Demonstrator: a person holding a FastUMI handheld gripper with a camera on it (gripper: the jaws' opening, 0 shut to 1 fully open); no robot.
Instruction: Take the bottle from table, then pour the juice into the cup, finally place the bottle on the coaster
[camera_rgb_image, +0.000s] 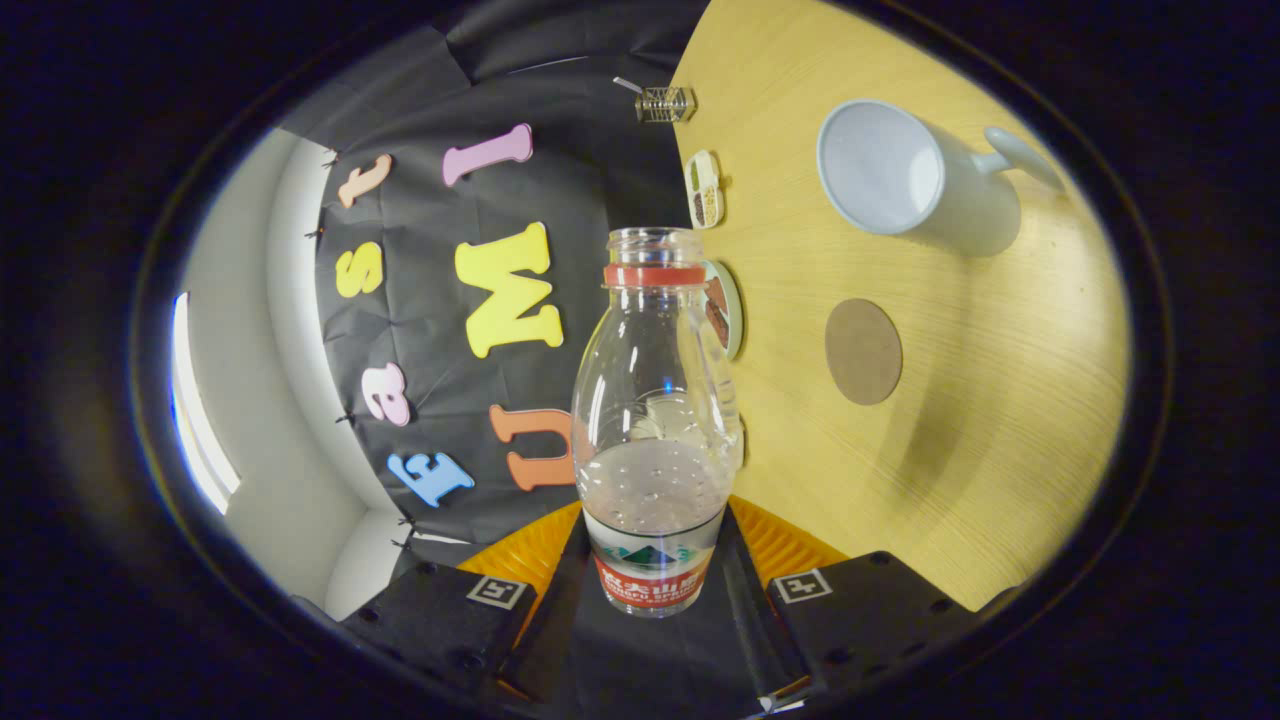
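**benchrat:** Since the camera is riding on the tool (655, 570), what's it actually doing right now?

**pourwatcher:** It's clenching the bottle (655, 420). Both fingers are pressing on the lower part, right around the label band, one on each side, so the bottle is sitting squarely between them and sticking out ahead along the fingers.

**benchrat:** Cap on or off?

**pourwatcher:** Off. The mouth is showing open, with a red ring (654, 274) just under it. The bottle is clear plastic and some cloudy liquid is pooling in the part nearest the fingers, with little bubbles clinging to the wall. The upper part is looking empty.

**benchrat:** And the cup?

**pourwatcher:** The cup (895, 172) is a pale mug standing on the wooden counter (1000, 400), well beyond the fingers and off to the right of the bottle's mouth, clearly apart from it. Its handle is pointing away from the bottle. Can't tell if anything's inside.

**benchrat:** Coaster?

**pourwatcher:** The coaster (863, 351) is a round brown disc lying flat on the counter, between the cup and the tool, right of the bottle and not touching it.

**benchrat:** Anything else around?

**pourwatcher:** A small plate (728, 308) is peeking out just behind the bottle's neck, a little divided dish (704, 189) is sitting beyond that, and a small wire rack (665, 104) is farther still.
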